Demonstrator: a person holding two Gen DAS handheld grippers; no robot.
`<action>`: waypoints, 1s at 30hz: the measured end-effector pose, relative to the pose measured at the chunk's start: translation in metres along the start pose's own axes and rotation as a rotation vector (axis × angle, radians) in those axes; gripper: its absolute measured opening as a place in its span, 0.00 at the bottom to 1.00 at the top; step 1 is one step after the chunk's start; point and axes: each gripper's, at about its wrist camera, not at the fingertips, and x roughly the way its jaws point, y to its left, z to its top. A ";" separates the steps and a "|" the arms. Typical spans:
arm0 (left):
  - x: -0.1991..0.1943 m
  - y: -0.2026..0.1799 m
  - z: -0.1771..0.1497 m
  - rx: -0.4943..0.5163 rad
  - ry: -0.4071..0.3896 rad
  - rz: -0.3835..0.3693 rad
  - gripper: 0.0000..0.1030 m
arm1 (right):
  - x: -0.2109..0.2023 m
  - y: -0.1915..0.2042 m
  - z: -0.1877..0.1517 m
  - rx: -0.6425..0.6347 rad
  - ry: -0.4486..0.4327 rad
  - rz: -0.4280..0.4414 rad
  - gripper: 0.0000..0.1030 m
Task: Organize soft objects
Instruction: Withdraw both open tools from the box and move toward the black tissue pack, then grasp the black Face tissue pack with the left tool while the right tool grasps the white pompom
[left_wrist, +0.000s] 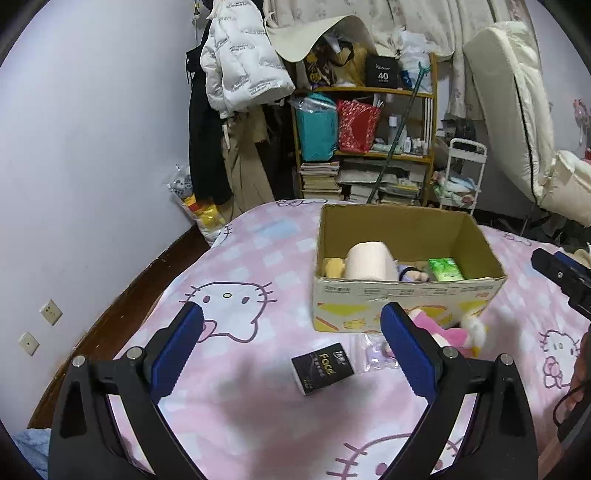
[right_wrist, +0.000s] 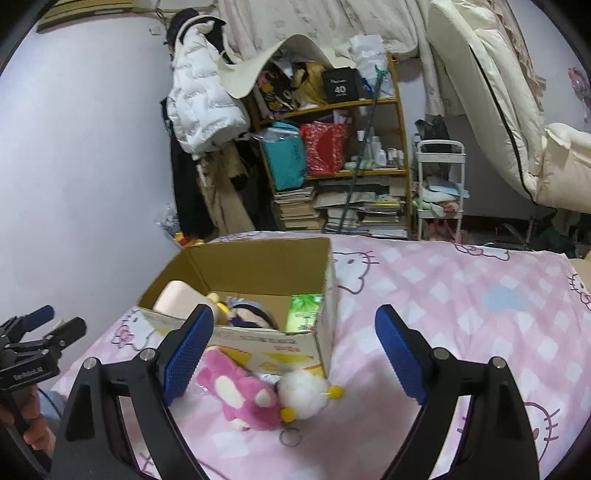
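Observation:
A cardboard box (left_wrist: 406, 295) stands on the pink bed; it also shows in the right wrist view (right_wrist: 325, 321). Inside lie a paper roll (left_wrist: 369, 260), a green tissue pack (left_wrist: 445, 269), a dark-haired doll (right_wrist: 251, 317) and a yellow soft item (left_wrist: 332, 266). A black tissue pack (left_wrist: 320, 367) and a small clear bag (left_wrist: 373, 356) lie before the box. A pink plush (right_wrist: 243, 391) and a white fluffy ball (right_wrist: 304, 393) lie by the box front. My left gripper (left_wrist: 291, 347) is open above the black pack. My right gripper (right_wrist: 293, 347) is open above the plush.
A cluttered wooden shelf (left_wrist: 369, 147) with books and bags, hanging coats (left_wrist: 240, 74) and a white trolley (left_wrist: 461, 173) stand beyond the bed. A metal key ring (right_wrist: 290, 438) lies on the sheet. The bed edge and wall are at the left.

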 end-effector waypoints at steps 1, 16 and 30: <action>0.006 0.001 0.001 -0.005 0.016 -0.008 0.93 | 0.004 -0.002 0.000 0.003 0.008 -0.002 0.91; 0.082 -0.007 -0.002 -0.015 0.220 -0.044 0.93 | 0.062 -0.014 -0.017 0.045 0.201 -0.002 0.91; 0.135 -0.020 -0.023 -0.006 0.396 -0.058 0.93 | 0.098 -0.019 -0.034 0.034 0.345 -0.027 0.91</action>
